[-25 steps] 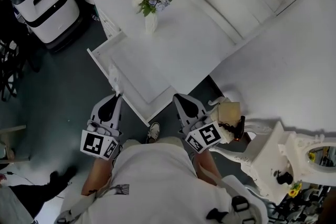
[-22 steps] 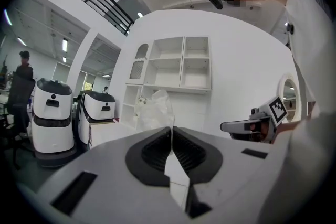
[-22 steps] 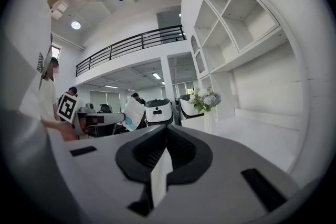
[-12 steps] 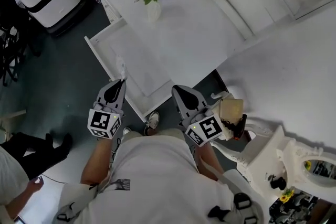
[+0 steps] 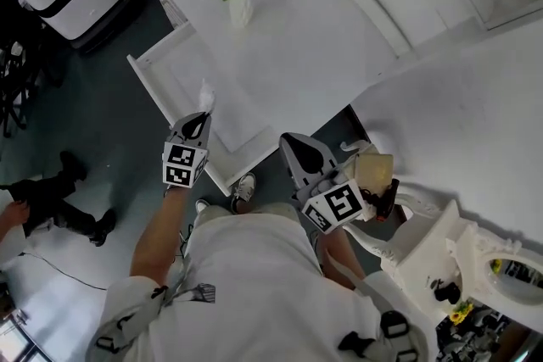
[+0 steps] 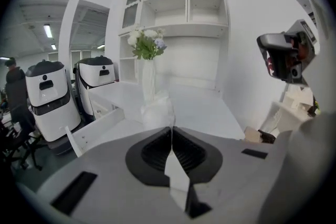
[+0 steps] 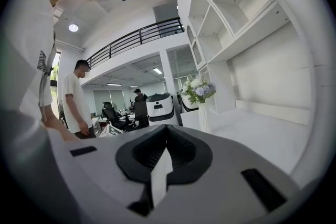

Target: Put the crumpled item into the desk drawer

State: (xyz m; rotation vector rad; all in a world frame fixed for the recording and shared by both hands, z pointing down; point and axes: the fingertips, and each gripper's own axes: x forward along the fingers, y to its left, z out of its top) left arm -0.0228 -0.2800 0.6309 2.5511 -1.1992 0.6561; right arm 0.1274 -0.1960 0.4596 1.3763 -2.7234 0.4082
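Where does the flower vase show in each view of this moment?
Head view: flower vase at top, left of centre.
Left gripper view: flower vase left of centre, above the jaws.
Right gripper view: flower vase right of centre.
Shared landmark: the white desk under it.

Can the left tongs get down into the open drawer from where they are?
Probably yes. The left tongs, shut on the white crumpled item, hover above the drawer, which stands pulled out from the desk. Nothing shows between them and the drawer's bare bottom.
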